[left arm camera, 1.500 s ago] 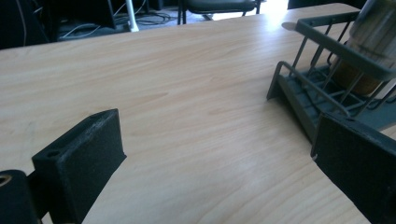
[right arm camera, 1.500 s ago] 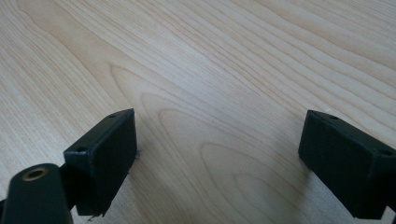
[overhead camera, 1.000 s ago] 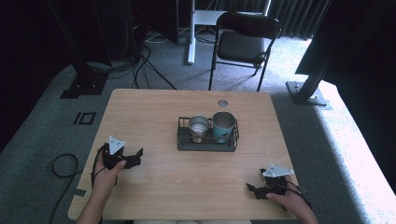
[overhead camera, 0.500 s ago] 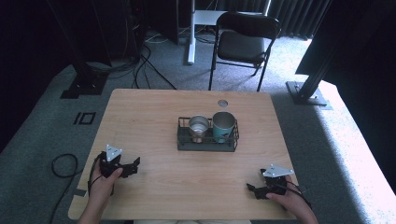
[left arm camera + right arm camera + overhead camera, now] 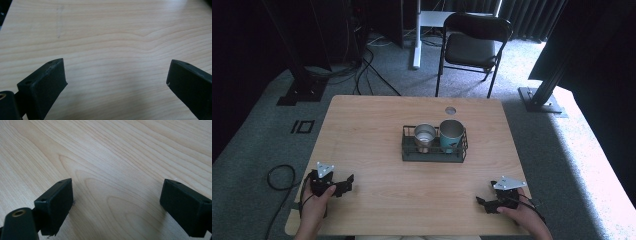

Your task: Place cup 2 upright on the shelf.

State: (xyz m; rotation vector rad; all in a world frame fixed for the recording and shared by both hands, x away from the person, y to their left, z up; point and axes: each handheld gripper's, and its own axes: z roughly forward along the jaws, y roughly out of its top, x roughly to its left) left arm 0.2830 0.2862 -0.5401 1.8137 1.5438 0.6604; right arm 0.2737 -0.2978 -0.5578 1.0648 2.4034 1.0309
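Your left gripper [image 5: 343,184] sits low over the table [image 5: 377,130], near the front left corner. Your hand [image 5: 314,202] holds it from behind. Its jaws are wide apart, and in the left gripper view you see just bare wood between them. Nothing is in them.

Your right gripper [image 5: 486,204] rests near the front right corner of the table. Its jaws point left, toward the middle. They are wide apart too, with bare wood between them in the right gripper view. Your right hand [image 5: 524,216] holds it at the table's edge.

The rack [image 5: 432,152] stands in the middle of the table, well apart from both grippers. It is a dark wire basket. Two cups stand upright in it, side by side and close together. The silver cup [image 5: 425,135] is on the left. The teal cup [image 5: 451,134] is on the right, and it looks a bit taller. Both cups are open at the top.

A small round hole [image 5: 450,110] is in the table behind the rack. A black chair [image 5: 474,47] stands on the floor past the far edge.
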